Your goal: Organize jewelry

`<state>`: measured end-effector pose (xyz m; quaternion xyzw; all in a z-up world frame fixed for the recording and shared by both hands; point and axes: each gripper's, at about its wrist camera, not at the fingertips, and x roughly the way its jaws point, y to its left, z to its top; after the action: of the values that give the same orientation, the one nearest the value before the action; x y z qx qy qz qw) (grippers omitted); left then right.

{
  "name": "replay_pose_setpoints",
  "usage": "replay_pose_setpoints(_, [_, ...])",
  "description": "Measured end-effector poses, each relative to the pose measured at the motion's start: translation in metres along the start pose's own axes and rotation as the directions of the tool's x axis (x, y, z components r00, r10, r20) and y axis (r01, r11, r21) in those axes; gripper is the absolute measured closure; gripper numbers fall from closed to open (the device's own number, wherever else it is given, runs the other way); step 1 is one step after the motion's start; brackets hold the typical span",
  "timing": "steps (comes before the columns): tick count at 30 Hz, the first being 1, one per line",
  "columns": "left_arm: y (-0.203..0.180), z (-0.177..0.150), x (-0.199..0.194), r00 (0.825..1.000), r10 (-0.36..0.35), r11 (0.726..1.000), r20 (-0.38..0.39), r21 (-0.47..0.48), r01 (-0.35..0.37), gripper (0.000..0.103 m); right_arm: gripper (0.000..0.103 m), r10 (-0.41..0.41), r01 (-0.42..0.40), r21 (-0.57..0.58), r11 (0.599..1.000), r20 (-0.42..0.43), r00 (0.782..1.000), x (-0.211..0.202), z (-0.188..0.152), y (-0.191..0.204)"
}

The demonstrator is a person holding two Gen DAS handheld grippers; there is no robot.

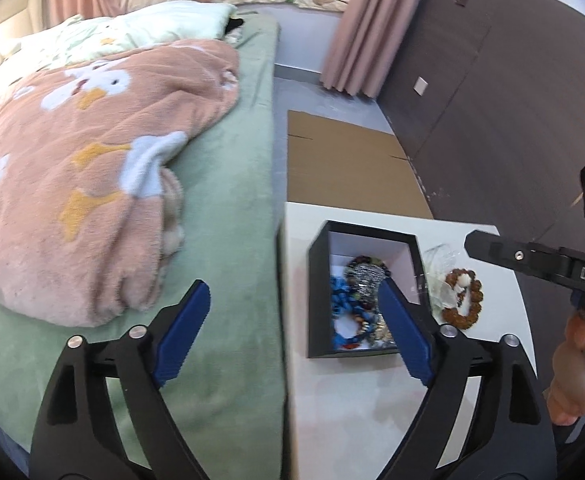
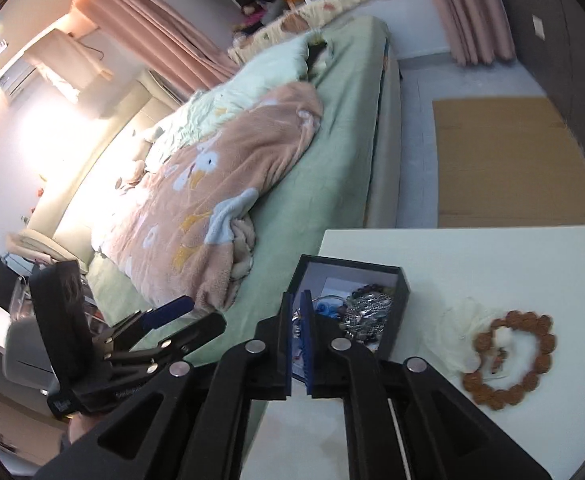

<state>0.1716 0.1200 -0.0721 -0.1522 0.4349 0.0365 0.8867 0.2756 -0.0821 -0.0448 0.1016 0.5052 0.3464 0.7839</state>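
A black jewelry box (image 1: 318,292) with a white inside stands on the white table (image 1: 352,400). It holds blue beads (image 1: 342,300), a silver chain piece (image 1: 366,278) and other bracelets. A brown bead bracelet (image 1: 463,296) lies on the table to the right of the box, beside a clear plastic bag (image 1: 438,264). My left gripper (image 1: 294,312) is open and empty, near the box's left side. My right gripper (image 2: 300,338) is shut with nothing seen between its pads, held by the box (image 2: 400,304). The bracelet (image 2: 512,360) lies to its right.
A bed with a green sheet (image 1: 228,208) and a pink patterned blanket (image 1: 84,168) lies left of the table. Flattened cardboard (image 1: 352,168) lies on the floor beyond the table. A dark wall (image 1: 512,100) and pink curtains (image 1: 364,28) are at the back right.
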Motion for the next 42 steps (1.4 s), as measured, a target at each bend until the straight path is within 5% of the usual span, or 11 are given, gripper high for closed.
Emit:
replay_pose_setpoints(1, [0.005,0.001,-0.002,1.0,0.002,1.0,0.003,-0.011,-0.002,0.015,0.059,-0.029,0.029,0.012,0.999,-0.015,0.999,0.002,0.003,-0.001])
replay_pose_setpoints(3, [0.008,0.002,-0.006,1.0,0.002,1.0,0.011,-0.015,-0.002,0.013,0.028,-0.067,0.067,0.004,0.998,0.048,0.997,-0.008,0.002,-0.001])
replay_pose_setpoints(8, [0.002,0.003,-0.012,0.999,-0.012,1.0,0.03,-0.007,0.012,0.011,0.029,-0.118,0.114,0.058,0.992,0.069,0.991,-0.033,-0.007,-0.023])
replay_pose_setpoints(15, [-0.029,0.003,-0.012,0.998,-0.051,0.998,0.023,0.038,0.051,0.009,0.016,-0.202,0.19,0.12,0.975,0.1,0.974,-0.073,-0.024,-0.063])
replay_pose_setpoints(28, [-0.12,-0.009,0.025,0.99,-0.134,0.981,-0.037,0.14,0.138,0.009,0.012,-0.24,0.197,0.28,0.94,0.129,0.962,-0.105,-0.046,-0.129])
replay_pose_setpoints(30, [-0.136,-0.01,0.034,0.989,-0.137,0.976,-0.047,0.165,0.143,0.012,0.012,-0.254,0.207,0.296,0.932,0.127,0.959,-0.108,-0.047,-0.139])
replay_pose_setpoints(35, [-0.177,-0.017,0.062,0.981,-0.146,0.952,-0.126,0.251,0.174,0.042,0.012,-0.277,0.225,0.328,0.917,0.12,0.953,-0.117,-0.053,-0.161])
replay_pose_setpoints(42, [-0.199,-0.032,0.095,0.972,-0.109,0.941,-0.209,0.293,0.168,0.048,0.012,-0.292,0.231,0.351,0.908,0.133,0.947,-0.132,-0.057,-0.178])
